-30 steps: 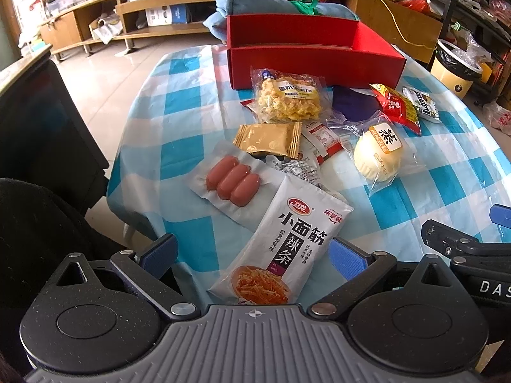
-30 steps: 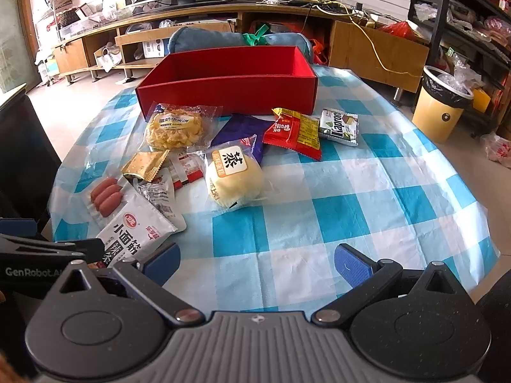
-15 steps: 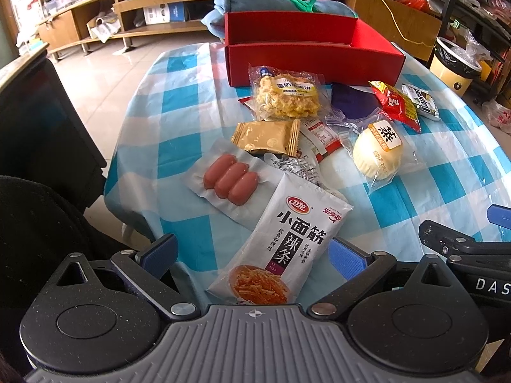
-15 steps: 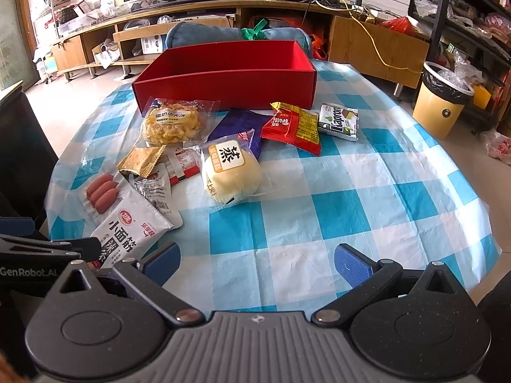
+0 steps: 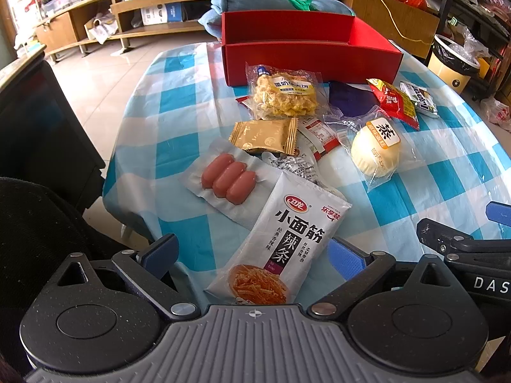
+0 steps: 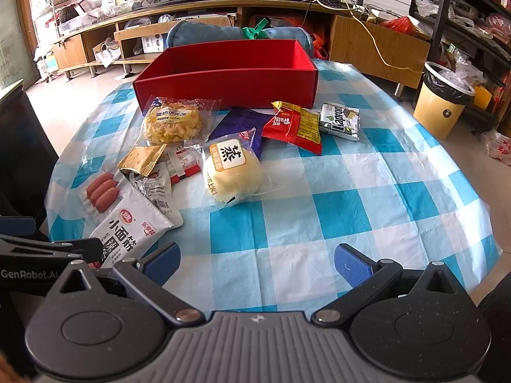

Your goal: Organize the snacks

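On the blue-and-white checked tablecloth (image 6: 335,210), wrapped snacks lie scattered in front of the open red cardboard box (image 6: 230,86). Left gripper (image 5: 252,252), jaws wide, straddles the white spicy-strip pouch (image 5: 287,239); right gripper (image 6: 255,260), jaws wide, hovers over bare cloth.

Ahead of my right tongs (image 6: 255,260) the blue-checked tablecloth (image 6: 367,191) lies bare; crowded snack packets (image 6: 166,159) block my left.
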Motion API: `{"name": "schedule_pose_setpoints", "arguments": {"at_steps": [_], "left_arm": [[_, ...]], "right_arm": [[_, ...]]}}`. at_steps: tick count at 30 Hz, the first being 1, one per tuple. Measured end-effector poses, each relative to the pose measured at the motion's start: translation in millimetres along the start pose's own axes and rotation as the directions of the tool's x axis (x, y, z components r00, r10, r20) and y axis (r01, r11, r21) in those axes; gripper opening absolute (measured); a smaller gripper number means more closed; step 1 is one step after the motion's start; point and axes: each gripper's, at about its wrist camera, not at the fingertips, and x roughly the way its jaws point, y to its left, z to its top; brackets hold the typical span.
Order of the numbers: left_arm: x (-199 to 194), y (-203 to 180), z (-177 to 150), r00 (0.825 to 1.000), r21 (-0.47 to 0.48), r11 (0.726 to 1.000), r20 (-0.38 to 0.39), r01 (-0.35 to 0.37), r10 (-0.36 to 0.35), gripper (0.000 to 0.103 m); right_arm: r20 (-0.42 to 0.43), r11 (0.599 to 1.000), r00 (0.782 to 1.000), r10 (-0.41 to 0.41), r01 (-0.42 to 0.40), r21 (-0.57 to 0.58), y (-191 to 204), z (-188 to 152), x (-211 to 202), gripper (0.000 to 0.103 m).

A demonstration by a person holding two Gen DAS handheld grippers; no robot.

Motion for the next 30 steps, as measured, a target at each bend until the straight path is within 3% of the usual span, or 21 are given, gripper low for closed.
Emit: {"name": "schedule_pose_setpoints", "arguments": {"at_steps": [30], "left_arm": [[0.6, -3.1, -1.0, 1.0, 0.006, 1.0, 0.001, -0.001, 0.001, 0.101]], "right_arm": [[-0.001, 1.0, 1.0, 0.0, 0.0, -0.002, 0.6, -0.6, 0.4, 0.099]]}}
